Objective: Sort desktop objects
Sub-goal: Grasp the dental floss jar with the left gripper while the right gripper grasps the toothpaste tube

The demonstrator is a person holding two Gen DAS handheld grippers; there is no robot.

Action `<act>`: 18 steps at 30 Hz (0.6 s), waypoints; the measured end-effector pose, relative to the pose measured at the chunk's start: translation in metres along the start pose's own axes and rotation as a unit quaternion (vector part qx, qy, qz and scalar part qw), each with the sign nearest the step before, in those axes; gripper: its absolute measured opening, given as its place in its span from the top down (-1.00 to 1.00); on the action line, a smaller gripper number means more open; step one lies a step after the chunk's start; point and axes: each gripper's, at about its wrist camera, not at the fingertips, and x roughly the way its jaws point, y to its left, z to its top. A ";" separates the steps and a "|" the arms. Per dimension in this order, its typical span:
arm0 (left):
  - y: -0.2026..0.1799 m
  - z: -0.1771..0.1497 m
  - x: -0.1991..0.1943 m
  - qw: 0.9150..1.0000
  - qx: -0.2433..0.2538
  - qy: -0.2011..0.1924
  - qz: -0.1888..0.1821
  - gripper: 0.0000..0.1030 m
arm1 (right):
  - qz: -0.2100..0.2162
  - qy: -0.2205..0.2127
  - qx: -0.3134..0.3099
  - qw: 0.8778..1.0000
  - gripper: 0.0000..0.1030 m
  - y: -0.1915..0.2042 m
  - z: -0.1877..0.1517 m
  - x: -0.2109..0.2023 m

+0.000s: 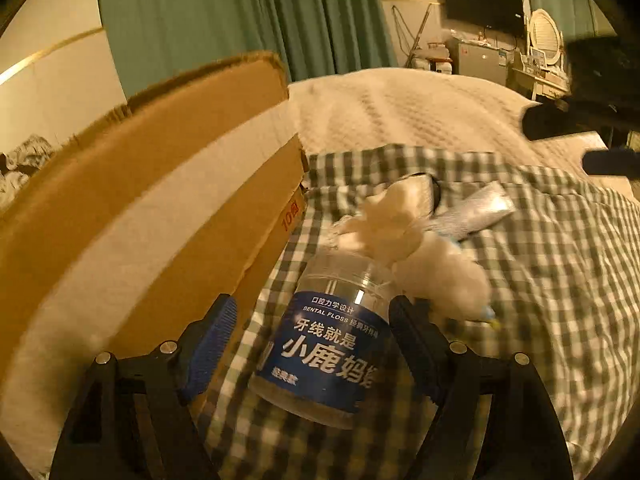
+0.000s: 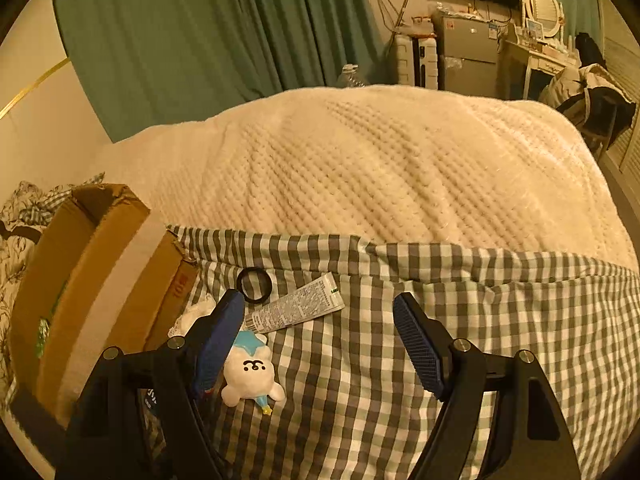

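Observation:
A clear dental floss jar (image 1: pixel 324 352) with a blue label lies on its side on the checked cloth (image 1: pixel 540 280). My left gripper (image 1: pixel 314 300) is open around it: the right finger is at the jar's edge and the left finger stands clear. Beyond the jar lie a white plush toy (image 1: pixel 440 276), a white fluffy piece (image 1: pixel 392 216) and a printed tube (image 1: pixel 476 208). My right gripper (image 2: pixel 318 295) is open over bare checked cloth. The plush toy (image 2: pixel 250 376) lies just right of its left finger, with the tube (image 2: pixel 296 306) and a black ring (image 2: pixel 254 285) behind.
An open cardboard box (image 1: pixel 160 216) (image 2: pixel 100 280) stands at the left, close to the jar. A cream knitted blanket (image 2: pixel 360 168) covers the bed beyond the cloth. Green curtains, a small fridge and a dressing table are far behind.

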 end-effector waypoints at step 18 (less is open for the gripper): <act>0.007 -0.020 0.013 0.994 0.025 0.037 -0.100 -0.25 | 0.020 0.079 0.093 0.992 -0.14 0.006 -0.010 0.095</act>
